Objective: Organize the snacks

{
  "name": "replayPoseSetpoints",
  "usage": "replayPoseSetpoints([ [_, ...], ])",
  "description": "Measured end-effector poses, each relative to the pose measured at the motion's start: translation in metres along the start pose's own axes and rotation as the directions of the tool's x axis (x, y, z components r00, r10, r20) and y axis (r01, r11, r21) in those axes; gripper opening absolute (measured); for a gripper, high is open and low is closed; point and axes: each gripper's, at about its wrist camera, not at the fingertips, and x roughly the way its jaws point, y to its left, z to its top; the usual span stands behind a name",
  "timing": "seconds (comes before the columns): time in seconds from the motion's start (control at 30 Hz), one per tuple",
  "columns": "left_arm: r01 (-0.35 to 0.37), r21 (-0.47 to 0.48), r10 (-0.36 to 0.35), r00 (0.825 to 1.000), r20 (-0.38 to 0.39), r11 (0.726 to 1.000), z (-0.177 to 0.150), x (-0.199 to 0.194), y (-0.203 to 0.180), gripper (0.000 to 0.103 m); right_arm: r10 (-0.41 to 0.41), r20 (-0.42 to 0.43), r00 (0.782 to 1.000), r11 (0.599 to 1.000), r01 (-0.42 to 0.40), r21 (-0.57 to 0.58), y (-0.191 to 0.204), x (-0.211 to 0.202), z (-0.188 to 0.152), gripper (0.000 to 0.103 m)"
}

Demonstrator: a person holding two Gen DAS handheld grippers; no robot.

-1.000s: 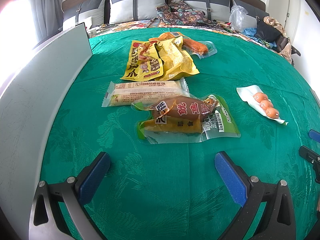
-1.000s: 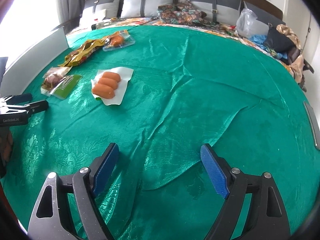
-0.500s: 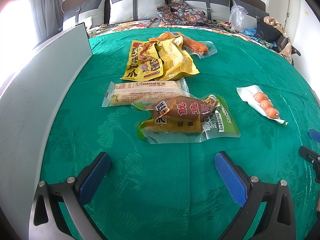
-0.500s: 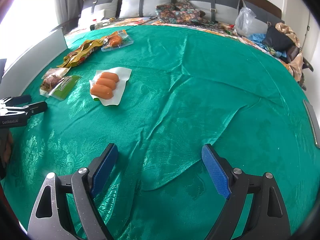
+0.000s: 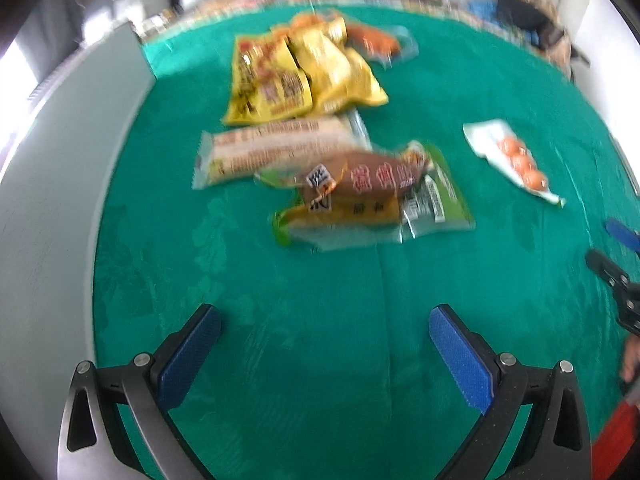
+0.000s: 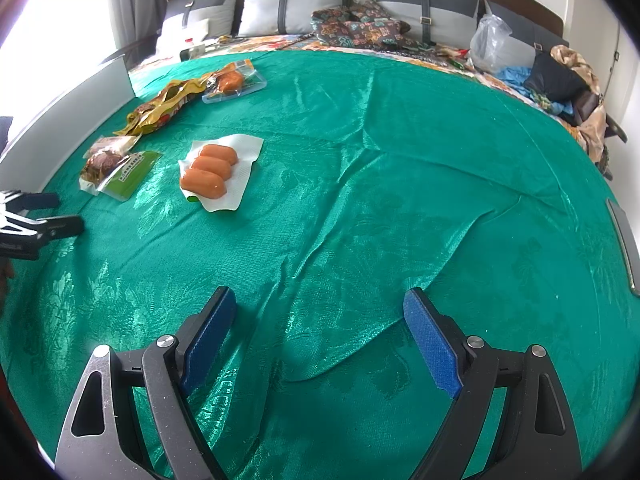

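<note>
**Snacks lying ahead of both open grippers**

Hovering over the green cloth [image 6: 400, 168], left gripper [image 5: 324, 336] with jaws spread wide, holding nothing. Lying just beyond those jaws, roughly centred between them: brown-and-green pack [image 5: 372, 196], overlapping the pale long pack [image 5: 276, 152] behind it. Farther off, yellow bags [image 5: 296, 76] and an orange pack [image 5: 380, 42] at the far end. Off to the right, sausage pack [image 5: 516, 160], apart from the rest. Grey board [image 5: 60, 184] standing along the left edge.

Hanging low, right gripper [image 6: 320, 332] also gaping wide and empty, nothing but cloth between its jaws; sausage pack [image 6: 216, 170] sitting far-left of them, well apart.
</note>
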Motion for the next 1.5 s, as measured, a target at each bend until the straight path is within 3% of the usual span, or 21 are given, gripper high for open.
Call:
replayPoseSetpoints([
  [0.07, 0.025, 0.064, -0.026, 1.000, 0.011, 0.998, 0.016, -0.018, 0.001, 0.103, 0.000, 0.000, 1.000, 1.000, 0.000, 0.000, 0.000, 0.000, 0.000, 0.089],
  [0.2, 0.024, 0.185, -0.049, 0.990, 0.132, 0.982, 0.057, -0.056, -0.002, 0.103, 0.000, 0.001, 1.000, 1.000, 0.000, 0.000, 0.000, 0.000, 0.000, 0.089],
  [0.33, 0.092, 0.194, -0.121, 0.983, 0.140, 0.977, 0.089, -0.048, -0.006, 0.103, 0.001, 0.001, 1.000, 1.000, -0.001, 0.001, 0.000, -0.001, 0.000, 0.089],
  [0.47, 0.123, 0.242, -0.141, 0.988, 0.060, 0.962, 0.098, -0.014, -0.025, 0.101, 0.000, 0.002, 1.000, 1.000, 0.000, 0.002, -0.001, -0.001, 0.000, 0.089],
  [0.53, 0.168, 0.269, -0.169, 0.985, -0.017, 0.949, 0.092, 0.000, -0.035, 0.096, -0.001, 0.002, 1.000, 1.000, 0.001, 0.004, -0.001, -0.001, 0.000, 0.089],
  [0.63, 0.263, 0.295, -0.242, 0.964, -0.107, 0.919, 0.071, -0.003, -0.041, 0.095, -0.001, 0.003, 1.000, 1.000, 0.001, 0.004, -0.001, -0.001, 0.000, 0.089],
  [0.7, 0.357, 0.317, -0.317, 0.933, -0.170, 0.879, 0.055, -0.014, -0.044, 0.095, 0.000, 0.003, 1.000, 1.000, 0.000, 0.005, -0.002, -0.001, 0.000, 0.089],
  [0.77, 0.378, 0.350, -0.332, 0.925, -0.186, 0.857, 0.044, -0.027, -0.046, 0.095, 0.000, 0.003, 1.000, 1.000, 0.000, 0.005, -0.002, -0.002, -0.001, 0.089],
  [0.97, 0.283, 0.332, -0.262, 0.959, -0.107, 0.900, 0.055, -0.031, -0.048, 0.094, -0.001, 0.004, 1.000, 1.000, 0.001, 0.004, -0.002, -0.002, -0.001, 0.089],
  [1.03, 0.244, 0.347, -0.222, 0.970, -0.102, 0.906, 0.061, -0.020, -0.056, 0.085, -0.001, 0.005, 1.000, 1.000, 0.001, 0.005, -0.002, -0.002, 0.000, 0.089],
  [1.17, 0.110, 0.393, -0.097, 0.994, -0.054, 0.913, 0.064, -0.010, -0.066, 0.048, 0.001, 0.005, 1.000, 1.000, -0.001, 0.005, -0.002, -0.002, 0.000, 0.089],
  [1.33, 0.085, 0.324, -0.077, 0.996, -0.035, 0.942, 0.056, -0.021, -0.058, 0.041, 0.002, 0.005, 1.000, 1.000, -0.002, 0.007, -0.003, -0.003, -0.001, 0.089],
  [1.5, 0.167, 0.151, -0.174, 0.984, 0.031, 0.974, 0.024, -0.046, -0.037, 0.037, 0.002, 0.006, 1.000, 1.000, -0.002, 0.006, -0.002, -0.003, 0.000, 0.089],
])
